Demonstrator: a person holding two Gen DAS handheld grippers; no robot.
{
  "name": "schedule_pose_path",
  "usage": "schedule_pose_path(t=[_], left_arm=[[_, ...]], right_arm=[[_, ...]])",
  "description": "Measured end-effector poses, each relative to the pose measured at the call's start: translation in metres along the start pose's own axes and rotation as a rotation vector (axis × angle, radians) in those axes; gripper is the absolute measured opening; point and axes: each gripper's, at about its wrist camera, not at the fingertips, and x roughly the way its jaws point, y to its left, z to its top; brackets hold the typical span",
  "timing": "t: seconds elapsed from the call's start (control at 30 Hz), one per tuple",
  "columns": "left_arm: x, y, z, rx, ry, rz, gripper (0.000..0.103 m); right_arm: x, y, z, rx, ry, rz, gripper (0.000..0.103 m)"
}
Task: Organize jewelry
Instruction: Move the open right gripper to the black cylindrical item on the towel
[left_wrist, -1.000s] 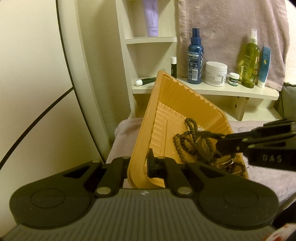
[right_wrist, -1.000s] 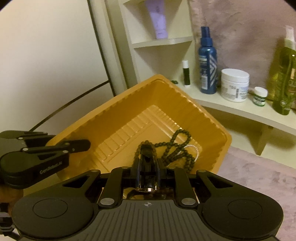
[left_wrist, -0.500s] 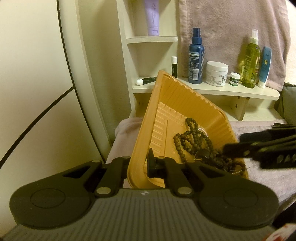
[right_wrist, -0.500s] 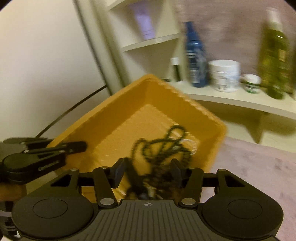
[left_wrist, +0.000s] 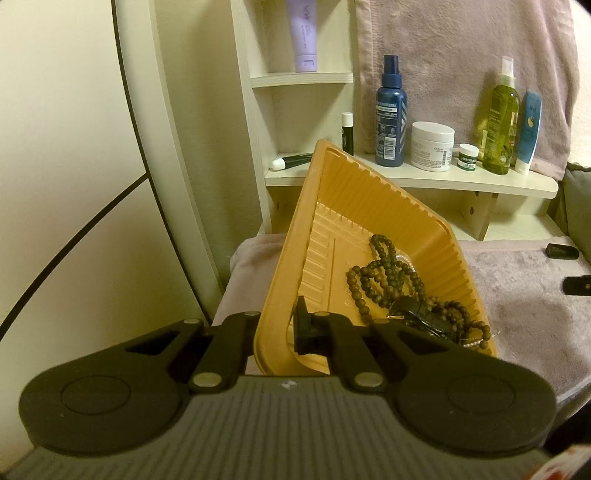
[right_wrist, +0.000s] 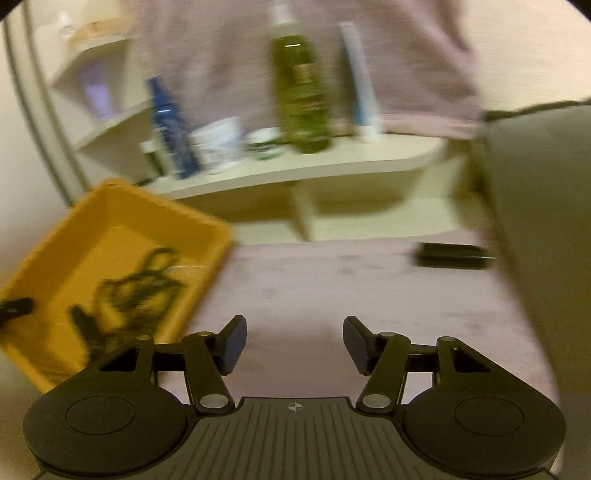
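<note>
Left wrist view: my left gripper (left_wrist: 275, 328) pinches the light tray (left_wrist: 343, 206); limp beads (left_wrist: 384, 280) lie centre-right. My right gripper (right_wrist: 294, 341) is opening, empty.

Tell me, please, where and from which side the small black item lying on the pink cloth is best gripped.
Grip the black item across its short width, at mid-length, coming from above. It lies flat and low on the pink cloth, long side across the view, so probably only the narrow way fits the right gripper, whose jaws are opening with nothing between them.
</note>
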Motion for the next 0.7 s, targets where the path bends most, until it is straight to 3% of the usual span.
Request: schedule_pose_path(t=[0.17, 0.4, 0.7], left_arm=[[-0.001, -0.002, 0.001, 0.005, 0.000, 0.004, 0.005], [-0.001, -0.002, 0.002, 0.008, 0.002, 0.008, 0.005], [0.000, -0.001, 0.002, 0.003, 0.012, 0.008, 0.005]], right_arm=[[-0.008, -0.033, 0.001, 0.036, -0.029, -0.116, 0.063], [0.000, -0.057, 0.007, 0.077, -0.063, -0.204, 0.084], [0.034, -0.066, 0.021, 0.052, -0.099, -0.273, 0.085]])
